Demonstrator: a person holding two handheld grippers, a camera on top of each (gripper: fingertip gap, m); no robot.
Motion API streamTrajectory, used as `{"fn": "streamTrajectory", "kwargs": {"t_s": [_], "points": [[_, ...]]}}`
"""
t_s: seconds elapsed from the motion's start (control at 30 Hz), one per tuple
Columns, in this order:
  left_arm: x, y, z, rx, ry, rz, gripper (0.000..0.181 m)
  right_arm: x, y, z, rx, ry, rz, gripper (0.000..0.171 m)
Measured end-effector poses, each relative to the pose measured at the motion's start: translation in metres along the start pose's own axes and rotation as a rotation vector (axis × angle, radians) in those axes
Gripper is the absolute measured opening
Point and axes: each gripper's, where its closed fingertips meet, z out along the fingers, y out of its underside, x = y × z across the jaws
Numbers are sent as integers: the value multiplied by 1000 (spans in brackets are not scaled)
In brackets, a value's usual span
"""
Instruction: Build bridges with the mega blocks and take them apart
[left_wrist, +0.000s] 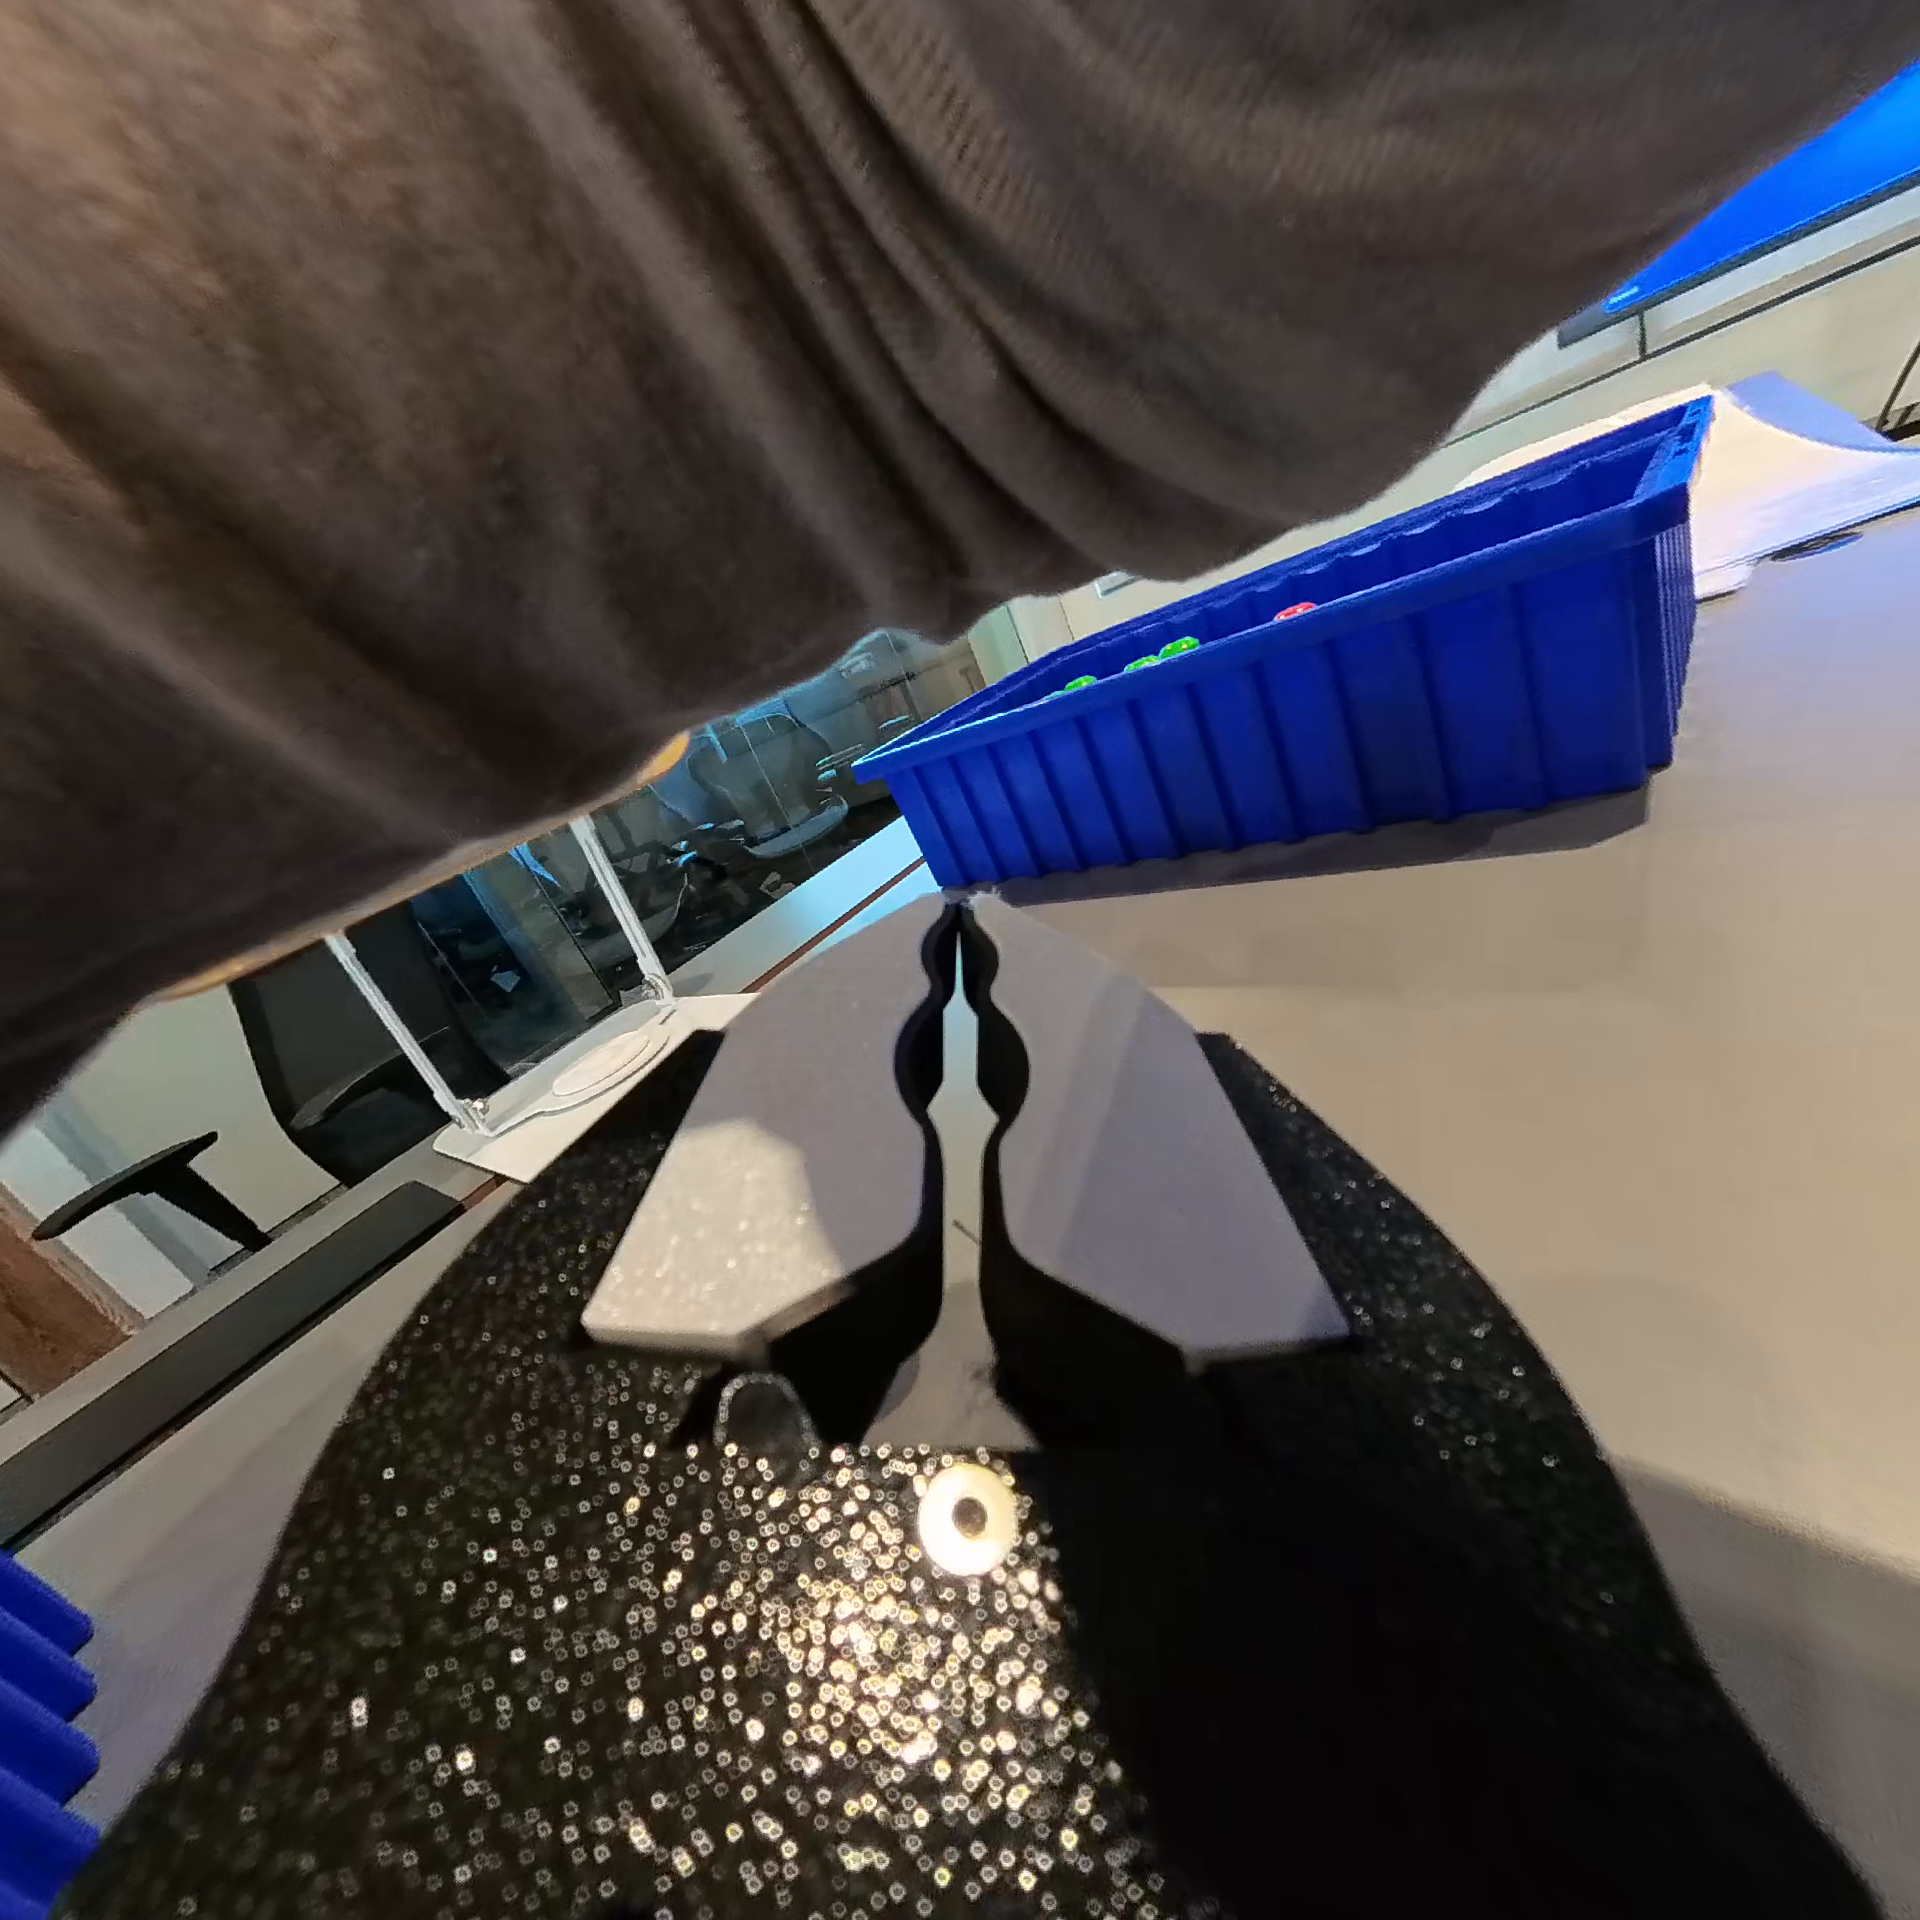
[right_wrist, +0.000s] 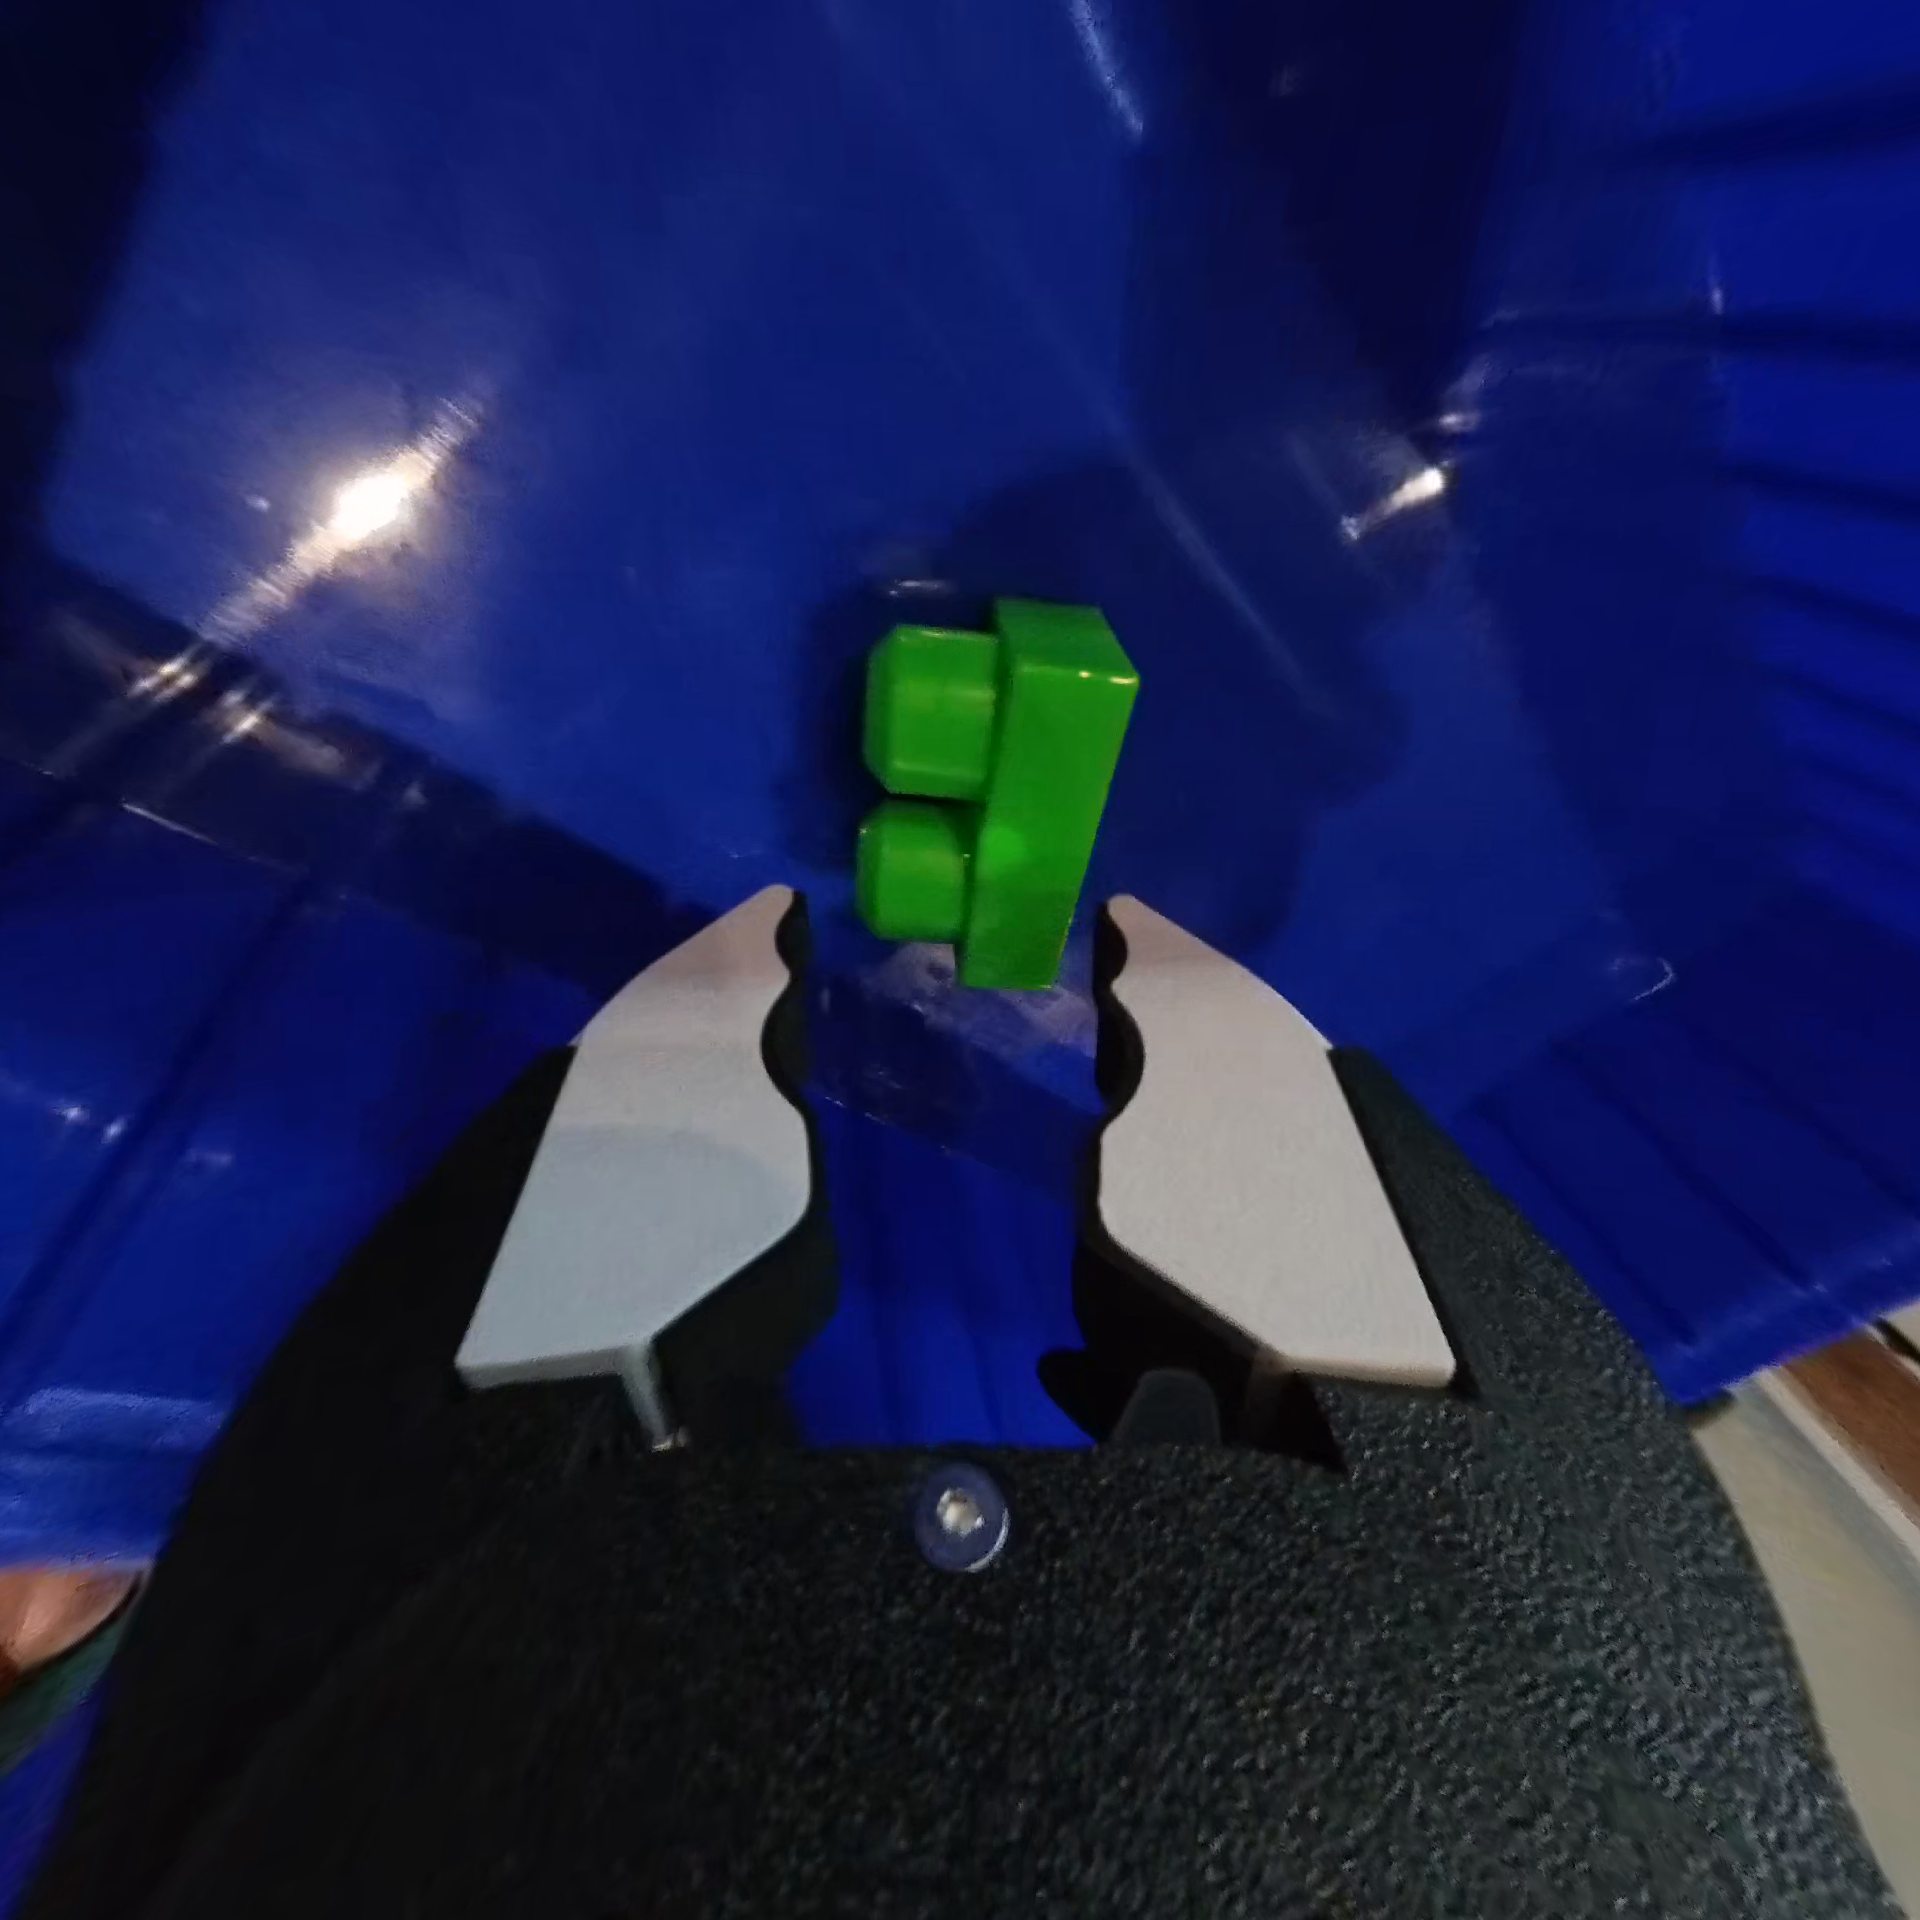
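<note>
A green two-stud mega block (right_wrist: 1003, 795) lies on its side on the floor of a blue bin (right_wrist: 520, 364) in the right wrist view. My right gripper (right_wrist: 948, 920) is open, its fingertips just short of the block on either side. My left gripper (left_wrist: 958, 920) is shut and empty, low over a grey table (left_wrist: 1507, 1091). Its tips point at the near corner of another blue ribbed bin (left_wrist: 1351, 748). Green block studs (left_wrist: 1143, 665) and a red one (left_wrist: 1294, 613) peek over that bin's rim.
A person's dark grey sleeve (left_wrist: 623, 364) fills the upper left wrist view. A blue ribbed edge (left_wrist: 36, 1714) shows at the lower left. A clear acrylic stand (left_wrist: 540, 1029) and office chairs (left_wrist: 312, 1049) are beyond the table edge. White paper (left_wrist: 1787, 468) lies behind the bin. The tips of one gripper are about 30 centimetres away from the tips of the other.
</note>
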Motion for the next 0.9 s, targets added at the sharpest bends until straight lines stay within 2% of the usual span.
{"fn": "streamTrajectory", "kwargs": {"t_s": [0.03,0.17,0.23,0.27,0.33,0.43,0.53,0.63,0.73,0.9], "points": [[0,0,0,0,0,0,0,-1,0,3,-7,-1,3,55],[0,0,0,0,1,1,0,5,-4,10,-18,41,23,57],[0,0,0,1,3,2,0,10,-2,14,-43,55,33,53],[0,0,0,1,3,1,0,11,-2,16,-48,51,46,45],[0,0,0,2,4,1,0,11,-3,15,-30,31,74,45],[0,0,0,3,4,0,0,12,-5,-1,76,3,166,45],[0,0,-1,2,4,2,0,17,9,-35,218,12,298,44],[0,0,-1,3,4,2,0,14,49,-69,348,40,499,44],[0,0,-1,4,4,1,0,-3,107,-102,447,140,757,44],[-2,-1,-1,12,-2,-14,0,-87,200,-130,552,198,1271,44]]}}
